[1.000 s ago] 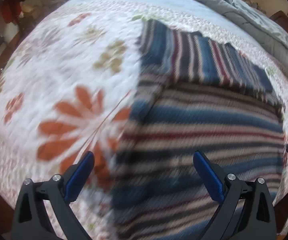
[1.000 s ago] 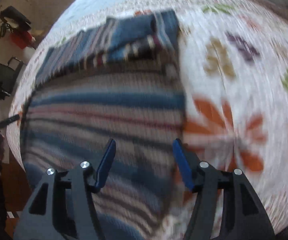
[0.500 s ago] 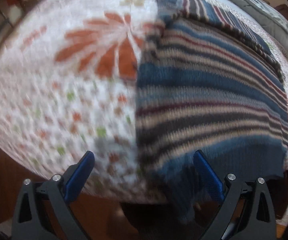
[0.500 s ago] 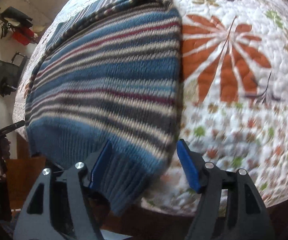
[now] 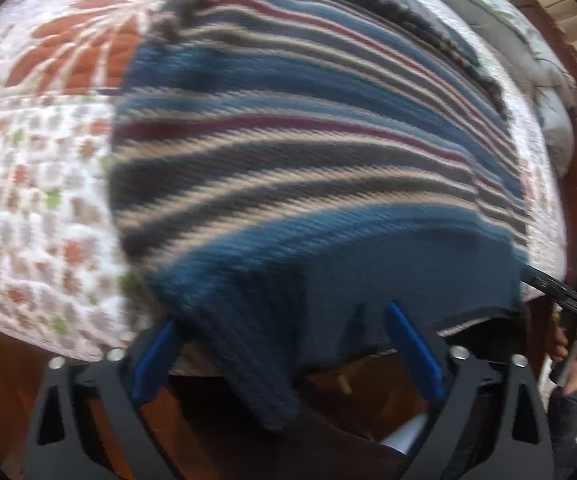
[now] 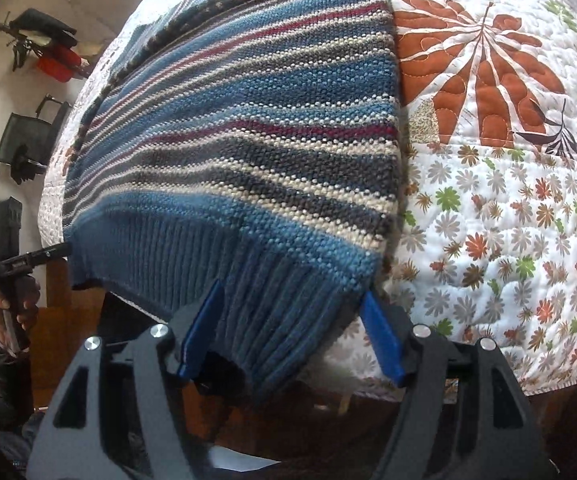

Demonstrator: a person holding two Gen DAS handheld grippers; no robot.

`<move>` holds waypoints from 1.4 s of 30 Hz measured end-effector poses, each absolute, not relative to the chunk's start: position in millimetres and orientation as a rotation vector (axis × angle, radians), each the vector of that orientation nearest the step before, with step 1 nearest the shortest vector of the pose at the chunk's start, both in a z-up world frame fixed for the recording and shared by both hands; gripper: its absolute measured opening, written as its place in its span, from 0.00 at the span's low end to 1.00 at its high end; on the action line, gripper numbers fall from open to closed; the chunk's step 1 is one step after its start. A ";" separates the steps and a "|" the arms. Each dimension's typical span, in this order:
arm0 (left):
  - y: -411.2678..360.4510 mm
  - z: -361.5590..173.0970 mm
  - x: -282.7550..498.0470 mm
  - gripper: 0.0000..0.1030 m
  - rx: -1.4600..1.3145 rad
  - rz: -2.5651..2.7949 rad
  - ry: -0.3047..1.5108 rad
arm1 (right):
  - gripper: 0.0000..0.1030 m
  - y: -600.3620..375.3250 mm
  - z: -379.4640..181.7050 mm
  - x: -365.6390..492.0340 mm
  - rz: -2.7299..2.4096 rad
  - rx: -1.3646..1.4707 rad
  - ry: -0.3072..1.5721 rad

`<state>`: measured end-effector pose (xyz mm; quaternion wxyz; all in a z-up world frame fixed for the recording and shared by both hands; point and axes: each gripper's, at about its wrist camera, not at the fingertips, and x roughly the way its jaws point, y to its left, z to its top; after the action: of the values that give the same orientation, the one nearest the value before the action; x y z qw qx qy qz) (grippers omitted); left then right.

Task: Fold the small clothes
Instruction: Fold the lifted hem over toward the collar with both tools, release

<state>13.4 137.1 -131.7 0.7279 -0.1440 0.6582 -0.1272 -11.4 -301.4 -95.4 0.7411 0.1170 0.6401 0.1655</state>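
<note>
A knitted sweater (image 5: 308,140) with blue, grey, cream and red stripes lies flat on the floral quilt (image 5: 40,184). Its ribbed blue hem (image 6: 216,280) hangs over the near edge of the bed. My left gripper (image 5: 284,352) points steeply down at the hem's left corner; its jaws are closing with the drooping corner between them, and the pads do not press on it. My right gripper (image 6: 290,336) straddles the hem's right corner, with its blue fingers (image 6: 380,340) spread on either side of the ribbing.
The quilt (image 6: 508,220) spreads wide to the right of the sweater. A grey duvet (image 5: 528,52) is bunched at the far side. Brown wooden floor (image 6: 328,432) shows below the bed edge. A hand (image 6: 12,308) grips the other tool's handle at the left edge.
Both grippers have come back from over the sweater's body to its hem at the bed edge and tipped further down. The left jaws have narrowed a little and the right jaws have widened.
</note>
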 end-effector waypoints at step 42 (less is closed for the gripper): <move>186.1 -56.7 183.4 0.45 -0.437 -0.126 1.196 | 0.42 -347.4 -45.3 143.9 0.246 0.409 1.239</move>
<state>183.4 186.1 -56.7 0.8022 -0.2039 0.5581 -0.0586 143.9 -347.4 -45.3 0.7878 0.1896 0.5748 0.1141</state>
